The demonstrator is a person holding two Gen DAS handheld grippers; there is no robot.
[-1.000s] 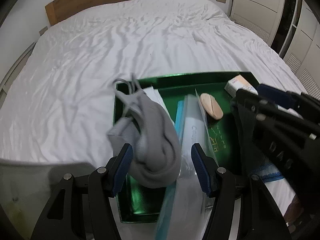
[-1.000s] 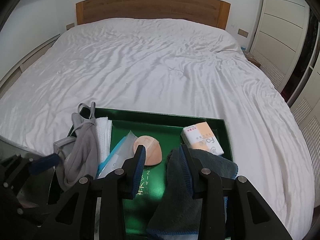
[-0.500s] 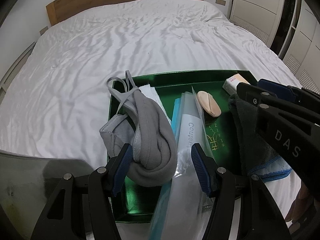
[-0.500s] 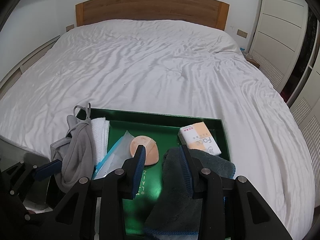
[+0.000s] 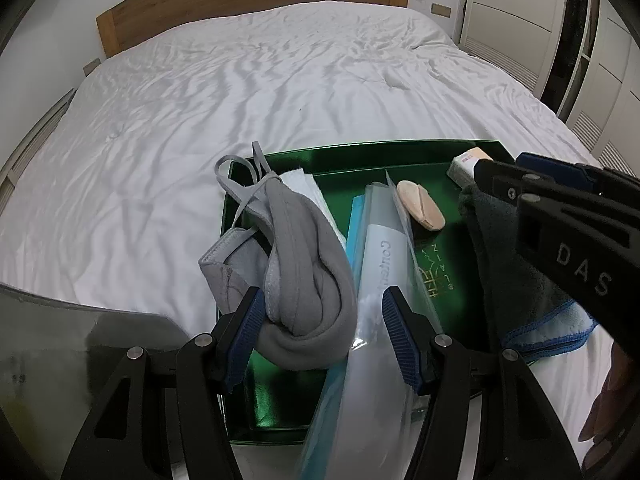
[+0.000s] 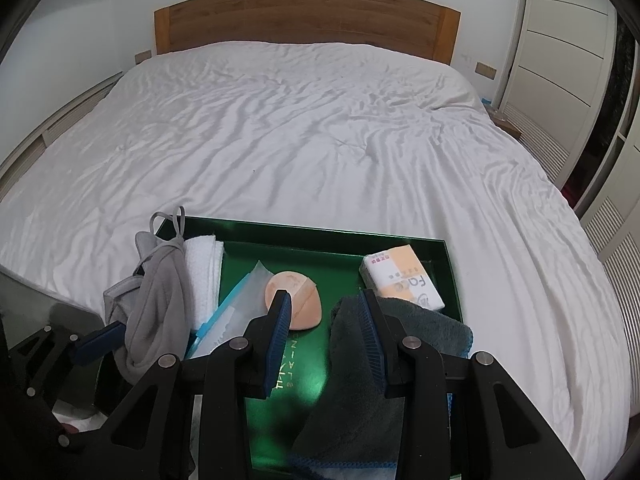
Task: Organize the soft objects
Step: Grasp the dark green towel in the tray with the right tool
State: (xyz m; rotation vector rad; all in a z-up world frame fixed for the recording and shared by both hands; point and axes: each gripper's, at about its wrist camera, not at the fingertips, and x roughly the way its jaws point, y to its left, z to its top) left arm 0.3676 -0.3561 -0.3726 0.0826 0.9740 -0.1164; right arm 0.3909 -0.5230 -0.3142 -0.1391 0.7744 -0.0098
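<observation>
Left gripper holds grey garment over green tray (on bed).

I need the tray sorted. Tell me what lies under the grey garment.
Under the grey garment a folded white towel shows along its right side, lying in the green tray. How far the towel runs beneath, and anything else under there, is covered.

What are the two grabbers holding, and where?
The left hand-held gripper holds the grey garment by its bunched lower end. Whether the right hand-held gripper grips the dark towel cannot be told.
</observation>
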